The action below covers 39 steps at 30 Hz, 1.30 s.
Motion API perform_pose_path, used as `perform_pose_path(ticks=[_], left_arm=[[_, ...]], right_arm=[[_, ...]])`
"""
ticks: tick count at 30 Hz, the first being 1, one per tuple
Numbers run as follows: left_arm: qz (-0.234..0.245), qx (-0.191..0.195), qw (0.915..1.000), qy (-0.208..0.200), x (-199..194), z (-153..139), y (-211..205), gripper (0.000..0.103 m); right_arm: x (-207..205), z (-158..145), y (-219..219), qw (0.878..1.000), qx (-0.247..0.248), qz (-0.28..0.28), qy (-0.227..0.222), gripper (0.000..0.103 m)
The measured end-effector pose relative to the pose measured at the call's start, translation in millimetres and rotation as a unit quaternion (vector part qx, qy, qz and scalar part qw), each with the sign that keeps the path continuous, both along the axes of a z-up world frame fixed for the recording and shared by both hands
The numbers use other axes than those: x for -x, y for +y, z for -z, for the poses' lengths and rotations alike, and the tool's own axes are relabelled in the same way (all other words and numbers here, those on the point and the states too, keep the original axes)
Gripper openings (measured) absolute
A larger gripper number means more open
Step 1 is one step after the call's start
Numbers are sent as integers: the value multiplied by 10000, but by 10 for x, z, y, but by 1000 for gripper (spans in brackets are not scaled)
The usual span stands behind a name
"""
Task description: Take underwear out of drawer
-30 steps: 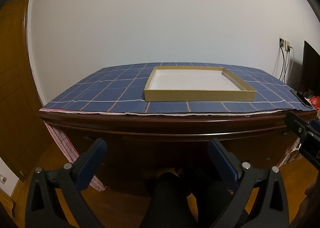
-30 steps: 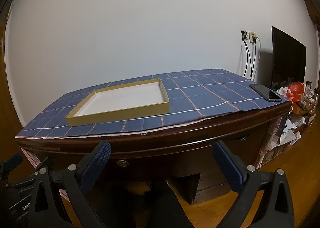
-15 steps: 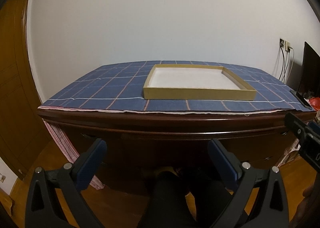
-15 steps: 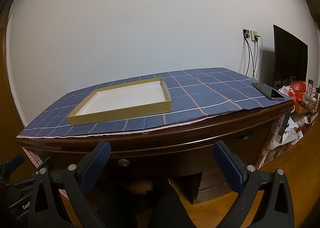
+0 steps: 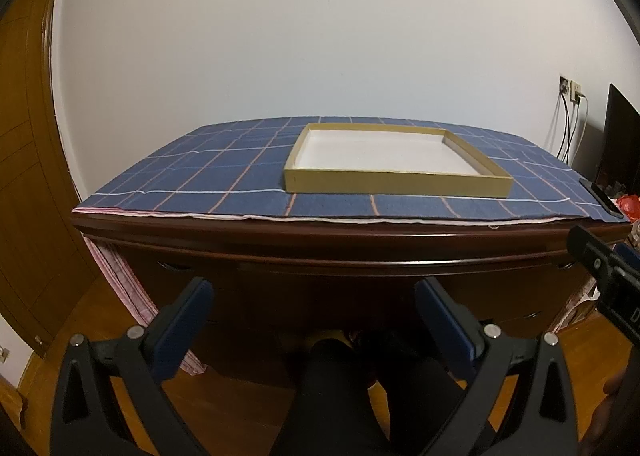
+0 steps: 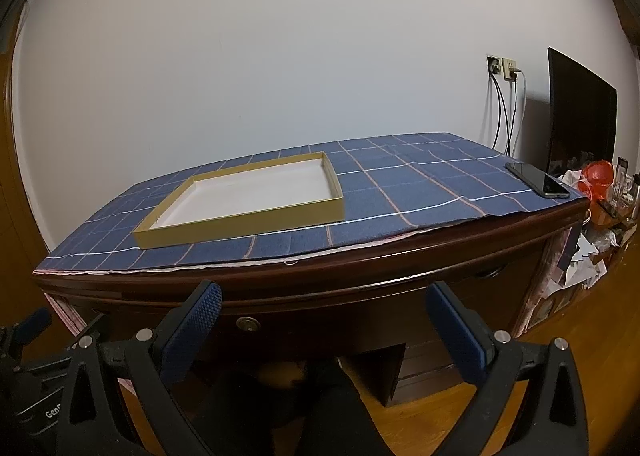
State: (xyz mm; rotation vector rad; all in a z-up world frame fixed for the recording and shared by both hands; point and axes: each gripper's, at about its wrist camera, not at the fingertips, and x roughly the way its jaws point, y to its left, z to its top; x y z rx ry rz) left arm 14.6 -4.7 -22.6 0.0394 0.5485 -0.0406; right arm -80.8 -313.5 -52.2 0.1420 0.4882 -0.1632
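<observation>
Dark wooden desk (image 5: 360,244), covered by blue checked cloth (image 5: 208,176), carries a shallow tray (image 5: 396,186) mid-surface. Left gripper (image 5: 314,312) and right gripper (image 6: 324,314) both spread wide, holding nothing, below the desk's front edge.

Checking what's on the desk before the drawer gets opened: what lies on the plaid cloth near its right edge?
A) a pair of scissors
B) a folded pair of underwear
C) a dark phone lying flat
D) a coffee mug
C: in the right wrist view a dark phone lies flat on the blue plaid cloth, well right of the shallow tray.
</observation>
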Motion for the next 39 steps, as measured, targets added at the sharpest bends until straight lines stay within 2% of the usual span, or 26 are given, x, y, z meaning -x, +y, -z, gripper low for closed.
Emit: perform_pose_path(ticks=[39], left_arm=[[36,-22,10000,87,-2,26,-41,103]], right_arm=[[-5,28,-39,9999,-105,16,83,102]])
